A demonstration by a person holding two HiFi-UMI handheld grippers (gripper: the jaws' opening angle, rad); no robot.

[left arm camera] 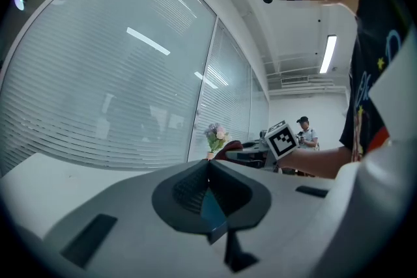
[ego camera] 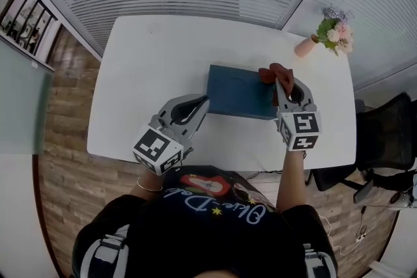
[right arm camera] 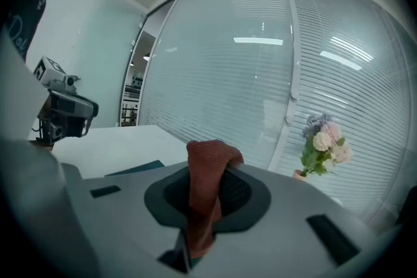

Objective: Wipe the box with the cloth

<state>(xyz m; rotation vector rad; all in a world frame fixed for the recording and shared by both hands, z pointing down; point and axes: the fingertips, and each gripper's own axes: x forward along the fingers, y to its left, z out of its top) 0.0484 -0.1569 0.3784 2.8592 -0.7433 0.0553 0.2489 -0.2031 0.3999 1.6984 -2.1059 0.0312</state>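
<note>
Right gripper [ego camera: 281, 83] fingers tight on rust-red knit cloth [right arm camera: 205, 185], left gripper [ego camera: 204, 102] fingers on flat blue box [ego camera: 238, 97] edge.

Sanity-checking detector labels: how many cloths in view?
1. A reddish cloth pinched in the right gripper, over the right end of the blue box. None seen elsewhere on the table; one under the box would be hidden.
</note>
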